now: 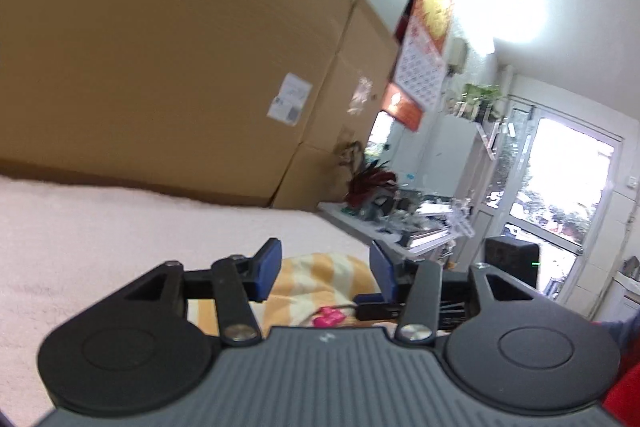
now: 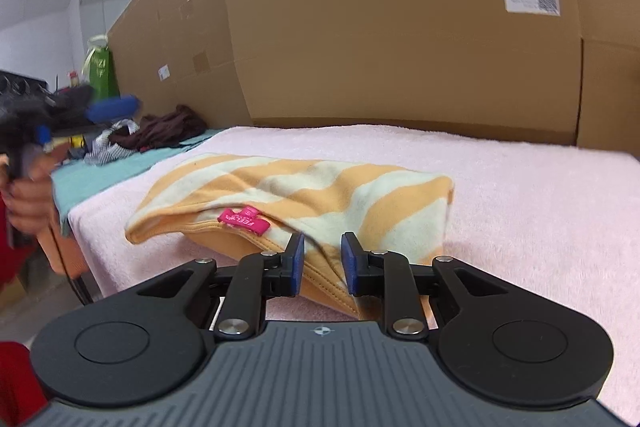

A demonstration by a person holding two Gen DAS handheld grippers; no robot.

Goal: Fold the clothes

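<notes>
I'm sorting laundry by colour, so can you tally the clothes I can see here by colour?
Orange and cream striped: 1, the folded striped garment on the pink towel.
Dark brown: 1, the crumpled brown garment at the far left.
Grey and white striped: 1, the grey striped garment beside it.
Total: 3
</notes>
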